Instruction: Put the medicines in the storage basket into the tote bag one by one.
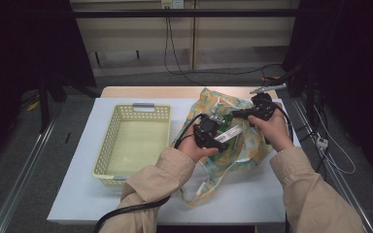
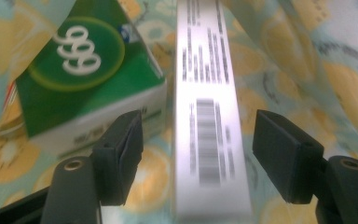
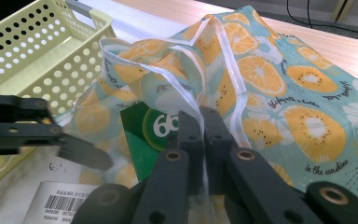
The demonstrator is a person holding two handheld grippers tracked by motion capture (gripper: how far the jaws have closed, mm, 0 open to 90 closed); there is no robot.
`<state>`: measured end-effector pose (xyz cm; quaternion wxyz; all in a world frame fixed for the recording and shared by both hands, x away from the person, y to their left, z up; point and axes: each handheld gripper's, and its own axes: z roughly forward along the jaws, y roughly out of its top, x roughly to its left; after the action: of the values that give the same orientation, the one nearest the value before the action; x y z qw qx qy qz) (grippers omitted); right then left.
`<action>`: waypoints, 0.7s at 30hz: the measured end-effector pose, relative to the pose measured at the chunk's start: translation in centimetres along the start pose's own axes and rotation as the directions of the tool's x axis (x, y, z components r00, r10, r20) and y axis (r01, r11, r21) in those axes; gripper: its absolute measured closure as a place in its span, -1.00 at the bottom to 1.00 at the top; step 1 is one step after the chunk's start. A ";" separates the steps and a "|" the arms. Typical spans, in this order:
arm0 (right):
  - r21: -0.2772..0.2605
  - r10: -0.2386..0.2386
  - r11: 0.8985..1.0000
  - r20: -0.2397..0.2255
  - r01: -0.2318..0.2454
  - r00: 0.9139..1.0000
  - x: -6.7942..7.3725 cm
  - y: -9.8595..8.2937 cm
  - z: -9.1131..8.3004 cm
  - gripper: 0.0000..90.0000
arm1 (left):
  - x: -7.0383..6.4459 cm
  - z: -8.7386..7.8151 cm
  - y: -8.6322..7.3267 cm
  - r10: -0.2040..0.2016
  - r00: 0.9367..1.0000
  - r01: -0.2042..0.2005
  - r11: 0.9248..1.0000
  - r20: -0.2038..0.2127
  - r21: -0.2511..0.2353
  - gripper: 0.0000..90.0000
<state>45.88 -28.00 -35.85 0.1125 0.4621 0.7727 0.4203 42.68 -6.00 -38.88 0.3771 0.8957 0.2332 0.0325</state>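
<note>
- The basket (image 1: 135,141) sits at centre left of the high view, nothing in it that you can see; it looks like the place for whatever comes out of the bag.
- Your left gripper (image 1: 212,137), just right of the frame's middle, reaches into the mouth of the bag (image 1: 252,145). In the left gripper view its jaws stand apart on either side of the white box (image 2: 210,116), which runs up the middle of the frame, barcode toward you; neither pad touches it yet.
- The green box (image 2: 81,74) lies in the upper left of that view, just beside the white box, inside the bag.
- Your right gripper (image 3: 203,122), at lower centre of the right gripper view, is pinched on the bag's white-edged rim and holds the mouth up and open.
- I'd judge you're at the grasp: emptying is barely begun. Next, centre the white box between the pads, close squarely on its long sides, then lift it clear toward the basket while the right keeps the rim taut.
</note>
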 end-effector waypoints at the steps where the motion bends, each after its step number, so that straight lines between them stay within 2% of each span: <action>1: 0.000 0.000 1.000 0.000 0.000 1.000 0.0 0.0 0.0 0.98 | -0.1 -0.3 -0.2 -0.001 1.000 0.001 1.000 0.002 0.010 -0.22; 2: -0.001 0.002 1.000 -0.001 -0.002 1.000 0.0 0.0 0.0 0.98 | 0.0 -0.6 -0.4 0.009 1.000 -0.009 1.000 0.009 0.022 -0.14; 5: 0.000 0.005 1.000 0.002 -0.005 1.000 -0.1 -0.1 0.0 0.98 | 0.0 -1.0 -0.9 0.006 1.000 -0.006 0.999 0.011 0.048 0.33; 10: 0.002 0.004 1.000 0.002 -0.004 1.000 0.1 -0.1 0.0 0.98 | 0.0 -0.2 -0.4 -0.054 0.999 0.054 0.999 -0.002 -0.001 0.39; 15: 0.000 0.003 1.000 0.002 -0.003 1.000 0.1 0.0 0.0 0.98 | -0.1 1.7 0.9 -0.054 0.998 0.054 0.997 -0.017 -0.048 0.39; 18: -0.001 0.004 1.000 -0.001 -0.004 1.000 0.1 0.0 0.0 0.98 | -0.1 2.8 1.6 -0.070 0.997 0.069 0.994 -0.014 -0.079 0.39; 21: 0.004 0.004 1.000 -0.002 -0.004 1.000 0.1 -0.1 0.0 0.98 | -0.1 3.4 1.9 -0.058 0.998 0.056 0.993 -0.012 -0.102 0.36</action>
<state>45.79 -27.95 -35.89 0.1099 0.4633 0.7728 0.4195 44.09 -9.46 -40.04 0.4211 0.8681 0.2597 0.0402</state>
